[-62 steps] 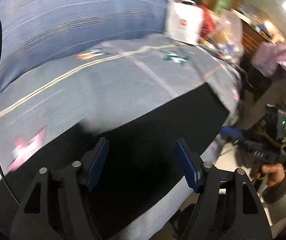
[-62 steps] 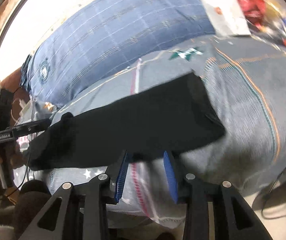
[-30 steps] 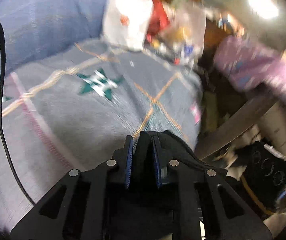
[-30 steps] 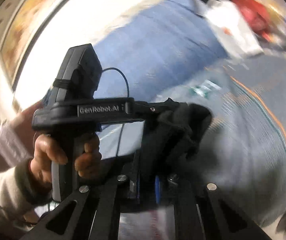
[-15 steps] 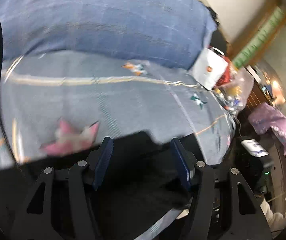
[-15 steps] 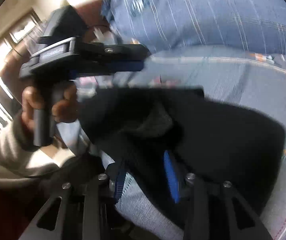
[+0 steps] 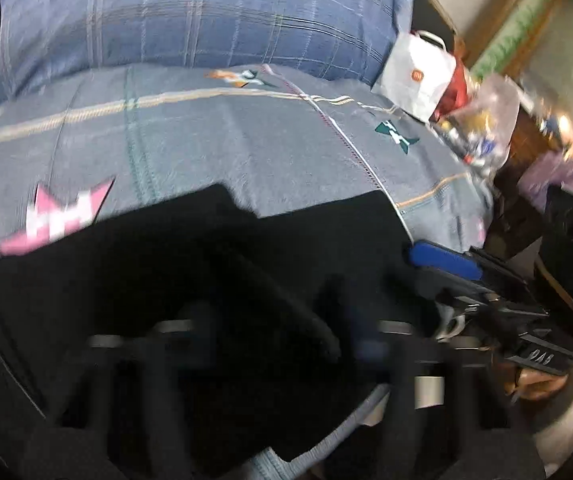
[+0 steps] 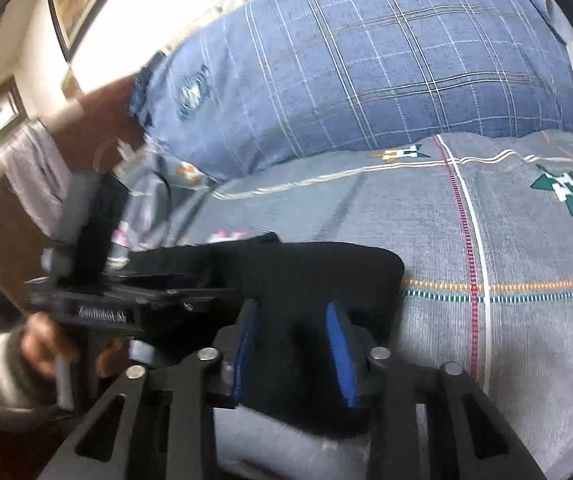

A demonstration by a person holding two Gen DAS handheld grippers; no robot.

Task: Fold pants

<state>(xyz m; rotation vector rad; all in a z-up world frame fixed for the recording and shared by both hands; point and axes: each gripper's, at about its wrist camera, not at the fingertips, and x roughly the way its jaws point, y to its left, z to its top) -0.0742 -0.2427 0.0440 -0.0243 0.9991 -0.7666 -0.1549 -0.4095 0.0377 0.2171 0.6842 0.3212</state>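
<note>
Black pants (image 7: pixel 246 256) lie folded on the grey patterned bedsheet (image 7: pixel 246 144) near the bed's front edge. In the left wrist view my left gripper (image 7: pixel 282 332) is blurred and dark, open, with the pants under its fingers. The right gripper's blue pad (image 7: pixel 442 260) shows at the pants' right end. In the right wrist view my right gripper (image 8: pixel 292 344) is open with its blue pads on either side of the pants (image 8: pixel 326 272). The left gripper's body (image 8: pixel 134 300) is at the pants' left end.
A big blue plaid pillow (image 8: pixel 366 72) lies along the back of the bed. A white paper bag (image 7: pixel 418 72) and clutter in a clear bag (image 7: pixel 482 120) sit at the bed's far right. Purple cloth (image 7: pixel 566 180) hangs beyond the bed.
Both grippers were shut on the pants and lifted them a second ago. They have since opened, and the pants now lie folded shorter on the sheet.
</note>
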